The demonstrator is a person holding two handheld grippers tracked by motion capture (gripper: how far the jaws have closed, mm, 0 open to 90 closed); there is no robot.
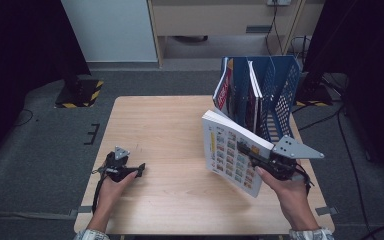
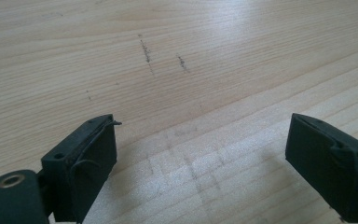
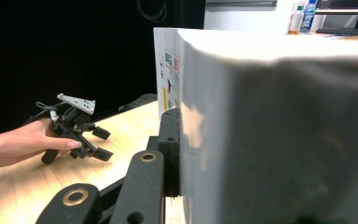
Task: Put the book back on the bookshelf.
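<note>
the right gripper [image 1: 246,152] is clamped on a thick white book [image 1: 232,152], its jaws pressed against the cover near the book's lower right edge, as is seen in the high view. in the right gripper view one black jaw is pressed flat against the book [image 3: 270,130], whose white page block rises close in front of the camera. the book is held tilted, its cover of small coloured pictures turned up and toward the person, and it is lifted off the table [image 1: 165,130]. its far edge lies just in front of the blue file rack [image 1: 275,95], though whether the two touch cannot be told. the rack stands at the table's far right corner, and magazines [image 1: 227,92] are kept upright in its left compartments. the left gripper [image 1: 139,170] is held low at the table's near left, well apart from the rack and the book. its jaws are spread wide over bare wood, with nothing between them [image 2: 200,158].
</note>
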